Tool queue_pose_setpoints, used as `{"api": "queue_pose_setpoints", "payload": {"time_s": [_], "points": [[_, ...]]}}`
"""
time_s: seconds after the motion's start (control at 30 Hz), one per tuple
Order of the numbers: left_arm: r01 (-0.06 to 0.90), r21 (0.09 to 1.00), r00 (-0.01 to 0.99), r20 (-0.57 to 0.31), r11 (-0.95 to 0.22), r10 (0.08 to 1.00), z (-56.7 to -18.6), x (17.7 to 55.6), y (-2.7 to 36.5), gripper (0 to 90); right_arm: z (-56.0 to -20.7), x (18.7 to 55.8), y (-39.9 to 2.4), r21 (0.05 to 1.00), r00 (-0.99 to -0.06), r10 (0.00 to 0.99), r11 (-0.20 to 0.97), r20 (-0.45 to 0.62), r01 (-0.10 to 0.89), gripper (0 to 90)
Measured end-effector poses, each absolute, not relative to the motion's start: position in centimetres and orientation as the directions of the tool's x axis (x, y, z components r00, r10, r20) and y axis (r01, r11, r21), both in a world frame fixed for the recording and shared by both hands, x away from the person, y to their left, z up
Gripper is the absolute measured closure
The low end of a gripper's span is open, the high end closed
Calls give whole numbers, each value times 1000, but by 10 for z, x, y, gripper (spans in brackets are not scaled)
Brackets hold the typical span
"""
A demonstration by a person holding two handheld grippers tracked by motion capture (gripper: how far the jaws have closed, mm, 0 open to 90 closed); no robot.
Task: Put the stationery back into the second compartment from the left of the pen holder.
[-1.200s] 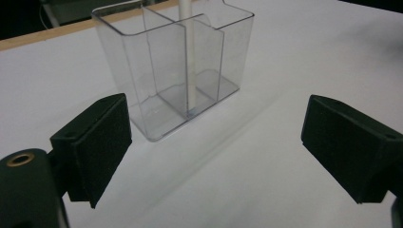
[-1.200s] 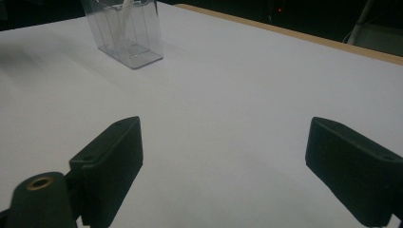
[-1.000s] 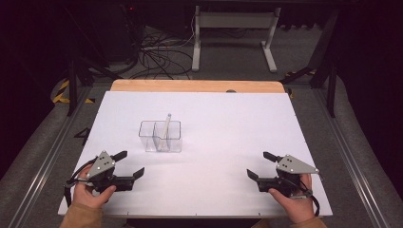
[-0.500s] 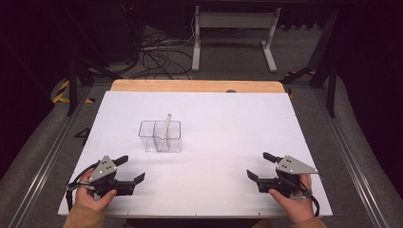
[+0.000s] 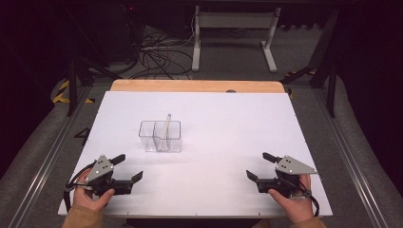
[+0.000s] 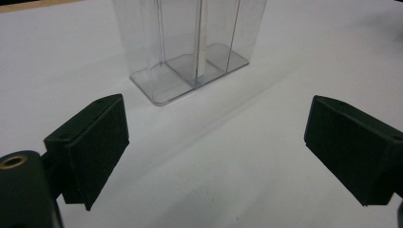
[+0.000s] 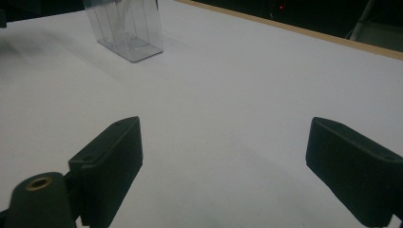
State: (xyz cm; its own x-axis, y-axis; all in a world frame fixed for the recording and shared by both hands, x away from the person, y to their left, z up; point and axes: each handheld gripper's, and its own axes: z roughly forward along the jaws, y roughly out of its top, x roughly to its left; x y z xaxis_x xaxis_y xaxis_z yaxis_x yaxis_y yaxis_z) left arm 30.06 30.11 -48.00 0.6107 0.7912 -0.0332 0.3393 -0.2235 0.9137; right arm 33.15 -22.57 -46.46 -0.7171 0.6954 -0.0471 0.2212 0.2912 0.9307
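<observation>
Near the middle of the white table (image 5: 228, 118) stands a clear plastic organizer (image 5: 160, 136), upright, with a thin pale stick (image 5: 165, 127) leaning in its middle compartment, so the divider walls keep the stick propped up. Well apart from it toward the near edge, the left gripper (image 5: 128, 167) points its spread, empty jaws at the organizer, seemingly lined up for a reach. Off at the near right corner the right gripper (image 5: 256, 166) also rests released and holds nothing, probably waiting.

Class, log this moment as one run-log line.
left tongs: open, empty | right tongs: open, empty | clear container: mid-table, holds stick | contact: none
</observation>
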Motion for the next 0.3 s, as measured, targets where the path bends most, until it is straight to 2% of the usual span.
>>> {"api": "queue_pose_setpoints", "payload": {"time_s": [0.17,0.3], "points": [[338,915,600,-30,-219,800,-480,301,303,78,-465,332,-225,930,-718,695,292,-46,222,128],[387,898,570,-53,-210,820,-477,300,304,69,-464,331,-226,934,-714,698,286,-50,214,128]]}}
